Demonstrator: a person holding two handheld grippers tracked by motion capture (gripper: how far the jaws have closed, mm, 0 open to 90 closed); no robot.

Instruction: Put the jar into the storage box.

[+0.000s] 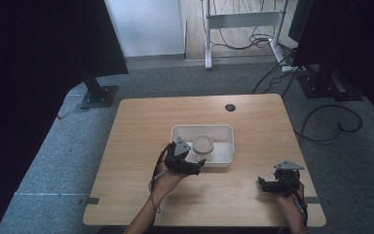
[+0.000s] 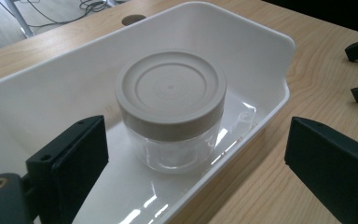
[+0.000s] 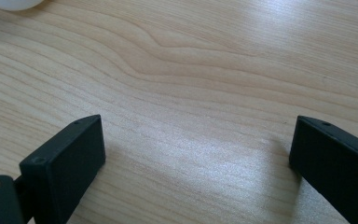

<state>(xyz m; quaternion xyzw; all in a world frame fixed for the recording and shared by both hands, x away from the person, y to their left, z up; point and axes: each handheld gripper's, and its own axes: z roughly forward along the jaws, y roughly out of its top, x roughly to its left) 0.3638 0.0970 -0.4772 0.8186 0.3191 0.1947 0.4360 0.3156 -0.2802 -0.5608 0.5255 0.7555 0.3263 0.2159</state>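
Light wood tabletop [image 1: 141, 146] with one round cable hole [image 1: 230, 107] near its upper edge, on grey carpet [image 1: 53, 161]; dark panels at upper left and right, cables on floor. Count: one white tray [image 1: 224, 146], one jar [image 1: 203, 145], two grippers. Jar at frame centre, upright in tray, beige lid up, axis vertical. Left hand-held gripper [image 1: 198, 165] jaws apart, straddling the tray's near wall. Right hand-held gripper [image 1: 261, 183] jaws apart, lower right, over bare wood.

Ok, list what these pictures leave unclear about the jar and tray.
- Jar contents: left gripper view, glare on the clear wall; cannot tell.
- Jar body: high view, too small, seen from above.
- Tray near end: left gripper view, cut off at the bottom edge behind the left gripper jaws.
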